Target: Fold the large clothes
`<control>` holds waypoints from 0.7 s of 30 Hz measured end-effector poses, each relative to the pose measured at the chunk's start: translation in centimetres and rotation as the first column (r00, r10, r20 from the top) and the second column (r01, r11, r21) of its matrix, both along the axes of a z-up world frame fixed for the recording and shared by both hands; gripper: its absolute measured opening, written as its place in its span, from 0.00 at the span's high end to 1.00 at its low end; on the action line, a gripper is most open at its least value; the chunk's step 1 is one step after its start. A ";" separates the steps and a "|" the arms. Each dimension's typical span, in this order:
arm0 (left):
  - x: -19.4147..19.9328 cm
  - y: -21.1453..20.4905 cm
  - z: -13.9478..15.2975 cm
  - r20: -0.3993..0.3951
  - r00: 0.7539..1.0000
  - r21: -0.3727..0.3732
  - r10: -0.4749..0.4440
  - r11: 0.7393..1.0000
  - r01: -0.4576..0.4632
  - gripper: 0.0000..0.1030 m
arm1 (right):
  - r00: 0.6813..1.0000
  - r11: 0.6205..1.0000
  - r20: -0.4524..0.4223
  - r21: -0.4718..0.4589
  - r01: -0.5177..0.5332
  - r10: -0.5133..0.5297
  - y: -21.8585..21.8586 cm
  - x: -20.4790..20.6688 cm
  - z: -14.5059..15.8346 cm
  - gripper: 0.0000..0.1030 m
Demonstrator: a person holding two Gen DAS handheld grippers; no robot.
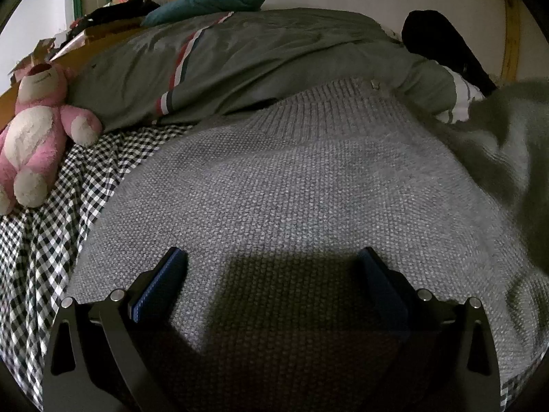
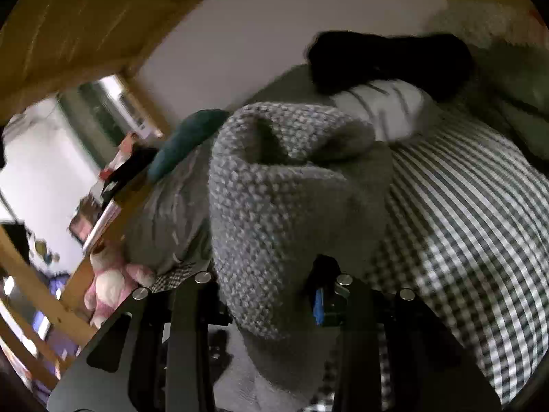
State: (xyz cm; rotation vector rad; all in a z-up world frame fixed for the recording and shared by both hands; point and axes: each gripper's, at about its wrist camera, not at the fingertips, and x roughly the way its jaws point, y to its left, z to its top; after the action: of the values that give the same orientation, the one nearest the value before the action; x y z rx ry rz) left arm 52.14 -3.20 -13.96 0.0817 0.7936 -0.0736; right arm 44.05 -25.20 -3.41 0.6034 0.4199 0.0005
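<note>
I see one grey knit sweater [image 1: 291,178] spread on the checked bed [image 1: 41,240]. My left claw [image 1: 271,278] gapes above it; my right claw [image 2: 271,295] clamps one lifted fold. One pink plush bear [image 1: 37,130] sits far left.

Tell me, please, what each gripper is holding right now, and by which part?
The right gripper is shut on a bunched fold of the grey knit sweater; which part cannot be told. The left gripper is open above it, holding nothing.
</note>
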 end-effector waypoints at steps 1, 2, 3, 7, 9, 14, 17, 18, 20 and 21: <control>0.0 0.1 0.0 -0.002 1.000 -0.007 -0.001 1.000 0.001 0.04 | 1.000 0.999 0.017 -0.026 -0.019 0.019 0.8 0.2 0.5 0.69; 0.1 0.1 0.1 -0.003 1.000 -0.011 -0.002 1.000 0.001 0.04 | 0.998 0.997 0.038 -0.061 -0.044 0.046 1.8 0.5 1.1 0.69; 0.1 0.1 0.1 -0.004 1.000 -0.015 -0.002 1.000 0.002 0.04 | 0.997 0.995 0.050 -0.083 -0.060 0.065 2.6 0.7 1.4 0.69; 0.1 0.5 0.3 -0.005 1.000 -0.039 -0.014 0.999 0.014 0.04 | 0.982 0.977 0.093 -0.152 -0.152 0.167 6.2 1.7 3.2 0.69; -0.4 2.7 1.5 0.039 0.999 -0.131 0.035 0.991 -0.030 0.04 | 0.971 0.964 0.109 -0.188 -0.191 0.213 7.9 2.5 3.9 0.69; 1.1 11.6 4.6 -0.038 0.987 -0.177 0.158 0.971 -0.162 0.04 | 0.953 0.943 0.118 -0.223 -0.248 0.278 11.1 4.4 5.6 0.69; 3.1 13.4 0.6 -0.229 0.965 -0.178 0.124 0.970 -0.167 0.04 | 0.941 0.917 0.103 -0.279 -0.284 0.322 14.3 5.4 5.8 0.69; 3.3 13.6 -0.1 -0.250 0.962 -0.208 0.112 0.964 -0.166 0.04 | 0.935 0.907 0.094 -0.296 -0.300 0.341 15.8 6.0 5.6 0.69; 3.6 14.3 -0.6 -0.254 0.960 -0.264 0.119 0.946 -0.187 0.04 | 0.926 0.886 0.079 -0.332 -0.325 0.369 18.2 6.3 4.9 0.69; 3.7 14.7 -0.5 -0.258 0.959 -0.286 0.121 0.938 -0.195 0.04 | 0.922 0.878 0.072 -0.343 -0.334 0.379 18.9 6.4 4.6 0.69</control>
State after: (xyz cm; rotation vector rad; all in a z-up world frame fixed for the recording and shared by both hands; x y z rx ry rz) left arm 55.86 11.53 -14.46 -0.2948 1.0165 -0.0541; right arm 50.46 -6.29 1.16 0.1898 0.3821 0.3219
